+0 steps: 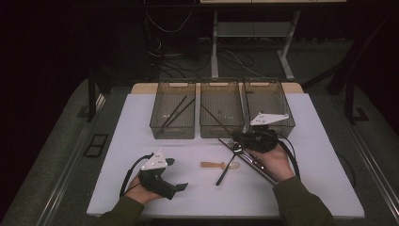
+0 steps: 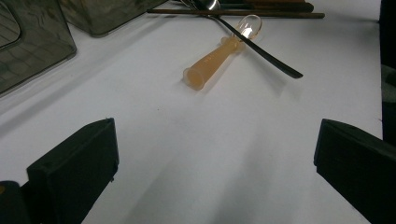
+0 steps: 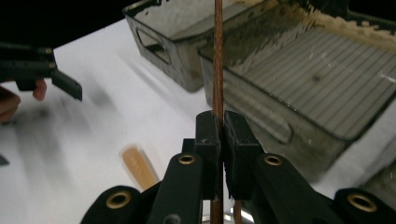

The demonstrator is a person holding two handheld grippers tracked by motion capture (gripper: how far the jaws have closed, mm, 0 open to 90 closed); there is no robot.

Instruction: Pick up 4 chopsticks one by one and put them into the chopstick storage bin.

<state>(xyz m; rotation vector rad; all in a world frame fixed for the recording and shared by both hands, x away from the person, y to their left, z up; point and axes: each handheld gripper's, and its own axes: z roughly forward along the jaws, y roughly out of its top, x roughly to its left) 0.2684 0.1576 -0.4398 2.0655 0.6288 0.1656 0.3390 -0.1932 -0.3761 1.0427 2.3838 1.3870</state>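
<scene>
Left hand-held gripper (image 1: 176,174) hovers at seven o'clock, jaws wide apart over bare bench (image 1: 141,117). One orange spoon (image 2: 219,51) and one black spoon (image 2: 261,46) cross at center. Three bins (image 1: 221,115) line twelve o'clock. Right hand-held gripper (image 3: 222,140) is clamped on one brown chopstick (image 3: 218,56).

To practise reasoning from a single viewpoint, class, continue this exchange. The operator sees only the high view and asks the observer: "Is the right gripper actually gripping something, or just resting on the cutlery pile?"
Observer: The right gripper is gripping: its jaws are shut on a thin brown chopstick.
Operator: And the left gripper?
Observer: The left gripper has its jaws wide apart, with bare white table between them.
Operator: What lies ahead of it?
Observer: An orange-handled spoon with a clear bowl; a black-handled spoon lies across its neck.
</scene>
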